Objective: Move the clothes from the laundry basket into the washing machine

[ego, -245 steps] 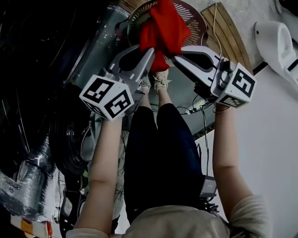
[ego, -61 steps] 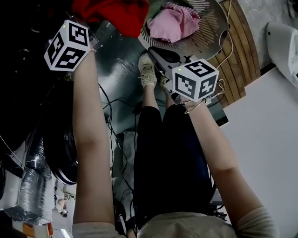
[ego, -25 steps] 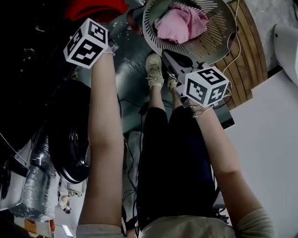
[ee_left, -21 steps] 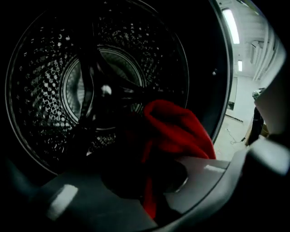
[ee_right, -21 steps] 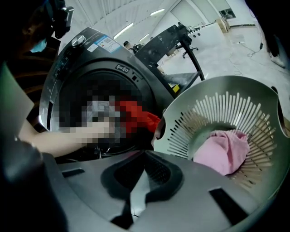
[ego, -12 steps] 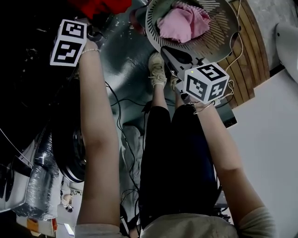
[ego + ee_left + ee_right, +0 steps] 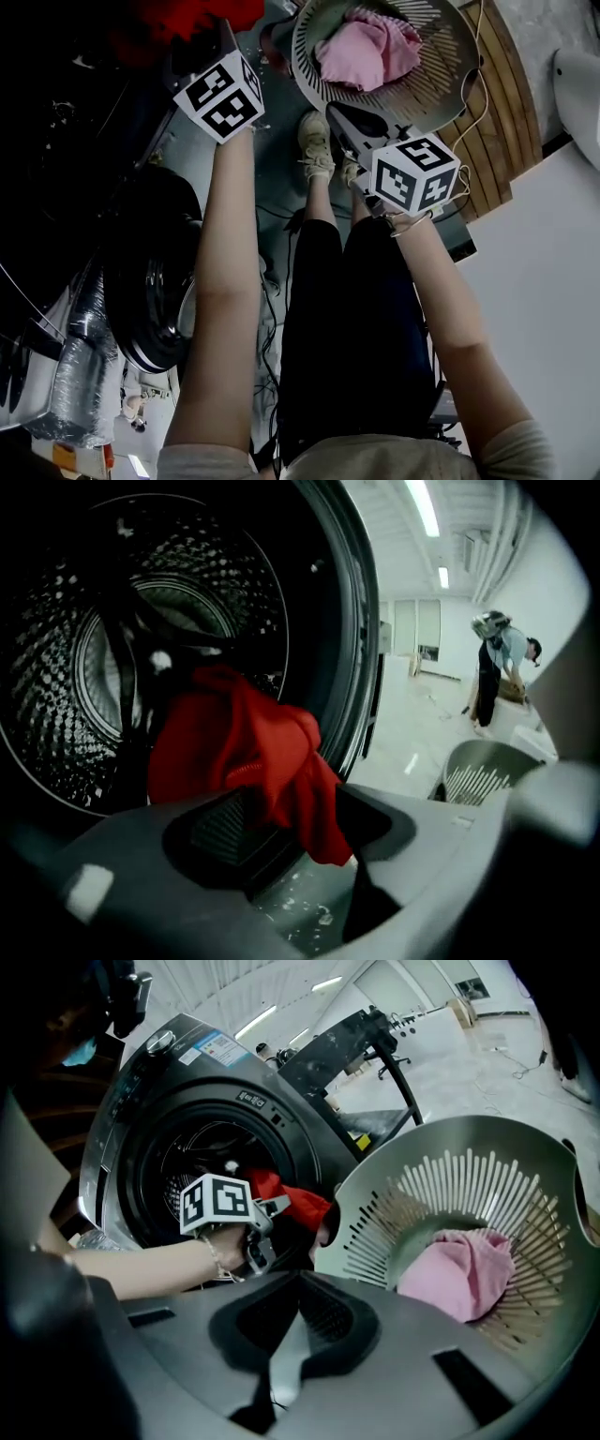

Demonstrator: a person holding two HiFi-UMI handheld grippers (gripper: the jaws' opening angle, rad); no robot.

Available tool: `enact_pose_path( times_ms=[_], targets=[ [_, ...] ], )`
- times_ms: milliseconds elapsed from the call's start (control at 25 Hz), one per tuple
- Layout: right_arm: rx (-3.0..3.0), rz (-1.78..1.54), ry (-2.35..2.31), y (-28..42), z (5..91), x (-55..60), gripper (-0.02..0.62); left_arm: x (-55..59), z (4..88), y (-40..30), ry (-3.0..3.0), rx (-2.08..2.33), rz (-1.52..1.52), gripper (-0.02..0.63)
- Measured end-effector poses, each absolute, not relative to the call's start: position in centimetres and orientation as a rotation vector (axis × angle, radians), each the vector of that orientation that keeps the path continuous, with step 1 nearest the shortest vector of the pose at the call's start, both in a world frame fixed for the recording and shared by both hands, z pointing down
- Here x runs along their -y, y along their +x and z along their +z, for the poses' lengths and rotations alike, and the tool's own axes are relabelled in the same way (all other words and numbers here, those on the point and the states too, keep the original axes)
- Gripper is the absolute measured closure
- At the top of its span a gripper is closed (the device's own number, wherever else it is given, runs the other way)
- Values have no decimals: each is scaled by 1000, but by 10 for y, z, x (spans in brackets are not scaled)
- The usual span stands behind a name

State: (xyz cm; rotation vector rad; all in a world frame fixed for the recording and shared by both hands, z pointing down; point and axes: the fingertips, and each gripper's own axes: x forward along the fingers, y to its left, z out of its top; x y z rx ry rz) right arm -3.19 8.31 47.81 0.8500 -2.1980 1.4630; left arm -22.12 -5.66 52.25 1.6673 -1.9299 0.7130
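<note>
Two grippers: one idle, one unloading.
Right gripper (image 7: 292, 1277): jaws closed, empty, beside laundry basket (image 7: 375, 1174).
Pink garment (image 7: 464, 1274): waits in basket.
Left gripper (image 7: 305, 832): jaws just opened, releasing.
Red garment (image 7: 234, 742): loose between them, at washing machine (image 7: 112, 621) mouth.

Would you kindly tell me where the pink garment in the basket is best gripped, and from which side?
Probably the raised, bunched fold on top of the pink garment, approached from above through the laundry basket and its open mouth: it lies crumpled on the bottom with slatted walls all round.
</note>
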Motion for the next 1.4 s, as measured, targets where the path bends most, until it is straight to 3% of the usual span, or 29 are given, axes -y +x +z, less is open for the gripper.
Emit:
enact_pose_path(
  times_ms=[240, 520, 600, 880, 1040, 1160, 1400],
  targets=[
    [2190, 1501, 874, -19, 483, -82, 586, 76, 543, -232, 1643, 1915, 872, 333],
    [2222, 1506, 852, -30, 476, -79, 586, 70, 517, -239, 1722, 1928, 837, 546],
    [2237, 1499, 848, -34, 473, -76, 586, 74, 494, -257, 1730, 2028, 795, 551],
    [2255, 1485, 820, -43, 472, -73, 586, 134, 450, -338, 1639, 2289, 791, 549],
    [2245, 1489, 825, -41, 477, -73, 586, 135, 457, -345, 1559, 2320, 766, 538],
    [2237, 1483, 837, -37, 478, -72, 586, 118, 482, -332, 1526, 2237, 645, 374],
    [2258, 1291, 939, -13, 473, -47, 584, 90, 467, -290, 1597, 2138, 502, 364]
  ],
)
